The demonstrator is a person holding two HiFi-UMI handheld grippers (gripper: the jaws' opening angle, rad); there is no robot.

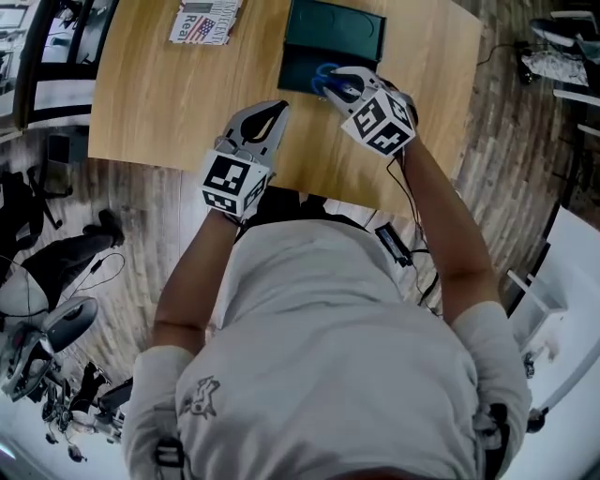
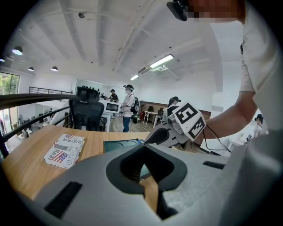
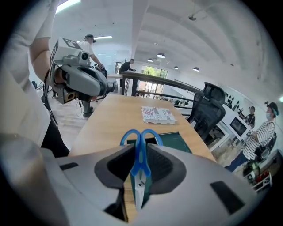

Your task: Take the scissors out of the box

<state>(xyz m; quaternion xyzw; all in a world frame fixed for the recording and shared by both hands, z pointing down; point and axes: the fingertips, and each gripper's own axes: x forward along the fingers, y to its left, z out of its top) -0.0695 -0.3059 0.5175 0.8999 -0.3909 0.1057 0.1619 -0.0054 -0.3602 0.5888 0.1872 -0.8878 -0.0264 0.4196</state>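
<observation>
Head view: we list the right gripper (image 1: pixel 345 89) over the dark green box (image 1: pixel 349 28) on the wooden table (image 1: pixel 159 84), with the left gripper (image 1: pixel 267 120) nearby. Left gripper view: our jaws together, empty. Right gripper view: our jaws clamp the blue-handled scissors (image 3: pixel 140 154) over the box.

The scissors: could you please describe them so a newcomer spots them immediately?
On the wooden table sits a dark green box. Over it, the tongs of the right gripper pinch the scissors, the only thing with blue loop handles.
</observation>
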